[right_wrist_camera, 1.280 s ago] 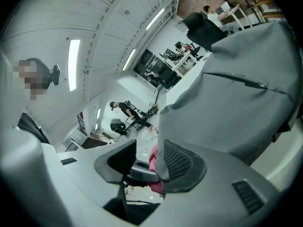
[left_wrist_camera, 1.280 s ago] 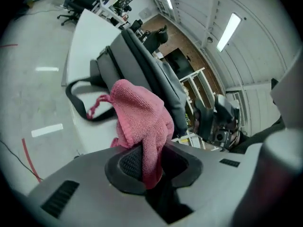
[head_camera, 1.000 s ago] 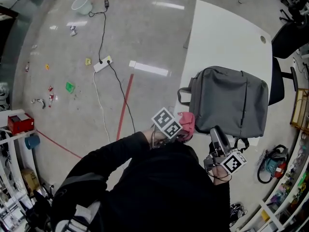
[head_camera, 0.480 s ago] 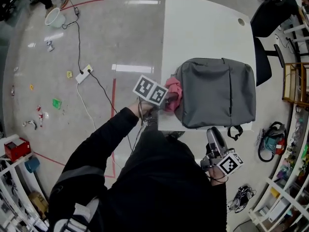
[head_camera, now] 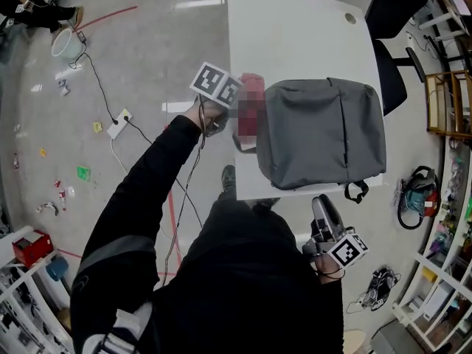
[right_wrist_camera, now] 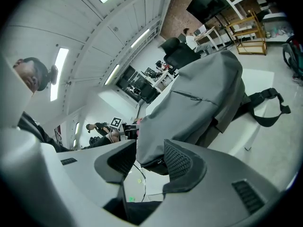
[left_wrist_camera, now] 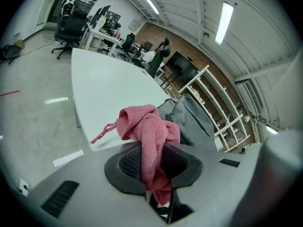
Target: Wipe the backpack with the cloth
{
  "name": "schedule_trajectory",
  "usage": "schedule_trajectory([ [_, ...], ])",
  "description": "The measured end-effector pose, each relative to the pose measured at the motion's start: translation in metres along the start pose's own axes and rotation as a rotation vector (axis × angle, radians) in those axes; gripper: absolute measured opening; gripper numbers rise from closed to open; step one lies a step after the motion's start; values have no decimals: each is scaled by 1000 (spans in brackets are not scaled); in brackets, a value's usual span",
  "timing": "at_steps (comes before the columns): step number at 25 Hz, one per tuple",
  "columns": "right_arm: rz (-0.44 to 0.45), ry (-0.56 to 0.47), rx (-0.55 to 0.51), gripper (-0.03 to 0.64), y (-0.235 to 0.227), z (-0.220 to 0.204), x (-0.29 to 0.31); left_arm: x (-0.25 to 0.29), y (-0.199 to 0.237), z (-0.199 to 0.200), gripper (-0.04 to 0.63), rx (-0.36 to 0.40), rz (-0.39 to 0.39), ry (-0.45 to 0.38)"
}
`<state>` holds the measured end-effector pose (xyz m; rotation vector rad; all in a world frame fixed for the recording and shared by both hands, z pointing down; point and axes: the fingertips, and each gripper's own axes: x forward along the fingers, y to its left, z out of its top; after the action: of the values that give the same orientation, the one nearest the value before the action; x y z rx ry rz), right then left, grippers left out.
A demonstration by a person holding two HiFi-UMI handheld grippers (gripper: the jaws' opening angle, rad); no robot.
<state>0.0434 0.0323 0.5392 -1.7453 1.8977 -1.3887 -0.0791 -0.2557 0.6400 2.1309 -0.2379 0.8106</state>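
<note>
White tabletop [head_camera: 287,35], grey fabric backpack [head_camera: 321,135]; left tool [left_wrist_camera: 154,162] pinches pink cloth [left_wrist_camera: 147,126].

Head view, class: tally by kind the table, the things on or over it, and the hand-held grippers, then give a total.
table: 1
backpack: 1
cloth: 1
grippers: 2, the left gripper and the right gripper
Total: 5

Open-plan office used as a lab workspace.
White desk [head_camera: 295,35], black swivel chairs [left_wrist_camera: 70,26], open shelving racks [left_wrist_camera: 218,109], ceiling strip lights [left_wrist_camera: 225,21], a power strip [head_camera: 116,124] on the red-taped concrete floor [head_camera: 147,57].
</note>
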Motion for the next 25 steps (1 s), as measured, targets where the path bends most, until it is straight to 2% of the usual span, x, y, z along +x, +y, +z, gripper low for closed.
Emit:
schedule_trajectory([
  [4,16,9,0,190,-4,2,1,3,-3,3,86,-72,-5,-55],
  [9,50,50,0,190,-9,2,3,9,-20,-43,86,-217,-56,-82],
  [15,127,114,-15,190,-16,13,13,25,-66,-90,86,-296,-54,-92],
  [20,196,182,-20,190,-6,6,30,31,-104,-139,86,-360,-25,-107],
  [25,236,232,-36,190,4,-7,38,39,-145,-197,84,-391,-12,-60],
])
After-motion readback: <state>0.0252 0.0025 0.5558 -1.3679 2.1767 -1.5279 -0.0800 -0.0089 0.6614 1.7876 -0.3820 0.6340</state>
